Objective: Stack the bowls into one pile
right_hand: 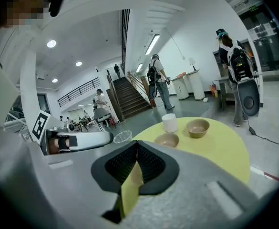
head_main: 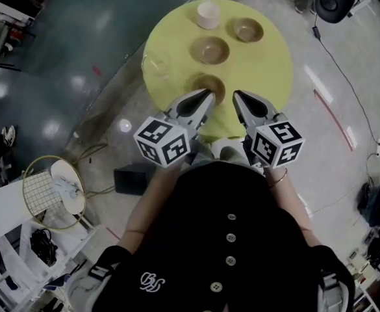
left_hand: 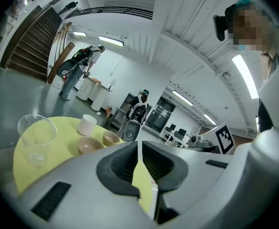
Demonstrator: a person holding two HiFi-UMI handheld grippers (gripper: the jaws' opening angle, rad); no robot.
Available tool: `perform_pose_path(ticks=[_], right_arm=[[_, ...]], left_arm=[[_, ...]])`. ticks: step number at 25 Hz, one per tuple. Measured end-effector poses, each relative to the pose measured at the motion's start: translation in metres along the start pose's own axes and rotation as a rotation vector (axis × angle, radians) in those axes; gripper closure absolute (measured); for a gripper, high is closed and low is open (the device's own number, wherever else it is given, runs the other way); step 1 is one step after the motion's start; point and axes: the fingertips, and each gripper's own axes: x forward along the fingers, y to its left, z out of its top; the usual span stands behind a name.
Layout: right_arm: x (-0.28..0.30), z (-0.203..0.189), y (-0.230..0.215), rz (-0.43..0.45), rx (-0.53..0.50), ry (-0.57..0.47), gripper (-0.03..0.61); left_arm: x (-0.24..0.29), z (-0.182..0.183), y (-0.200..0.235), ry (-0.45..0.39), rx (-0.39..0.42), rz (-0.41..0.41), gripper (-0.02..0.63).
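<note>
Right now both tools are pinched closed and carrying nothing. The left gripper (left_hand: 139, 145) has its ribbed pads meeting at the tips, with only a sliver of yellow showing behind them. The right gripper (right_hand: 137, 146) looks the same in its own view: tips together, nothing between them. From the head view the pair hangs side by side over the near edge of the round yellow table (head_main: 275, 77).

Just beyond the left tips sits the nearest bowl (head_main: 208, 86). The middle bowl (head_main: 210, 49) is farther back, and the far bowl (head_main: 249, 29) is off to the right. All three are apart and upright, so no pile has begun.

They look like small, stiff, smooth-walled tan bowls, probably light, and I'd guess the finish is slick. The rim is the place to take hold, with one jaw inside the wall and one outside, gripping firmly so the bowl doesn't pivot. The jaws will have to open first.

Watch the neighbours: a clear cup (head_main: 156, 64) stands left of the bowls and looks easy to tip. A white cup (head_main: 208, 15) sits at the back.
</note>
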Motion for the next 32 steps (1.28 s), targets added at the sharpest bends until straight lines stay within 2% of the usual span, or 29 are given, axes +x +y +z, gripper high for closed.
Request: perform_pose_path(ticks=[4,12,22,32], right_arm=[[0.026,0.014,-0.008,-0.019,0.008,0.0,0.578],[0.058,0.023,-0.022,-0.068,0.038,0.001,0.578],[0.066,0.001,-0.034,-0.102,0.08,0.081,0.578],[0.072,-0.012,-0.039,-0.046,0.087,0.146,0.578]], left_arm=[[0.013,0.016,0.024,0.017,0.003,-0.017,0.578],[0.03,0.027,0.055,0.061,-0.008,-0.056,0.578],[0.037,0.004,0.075,0.129,-0.078,-0.051,0.578],[0.037,-0.01,0.08,0.14,-0.117,0.019,0.578]])
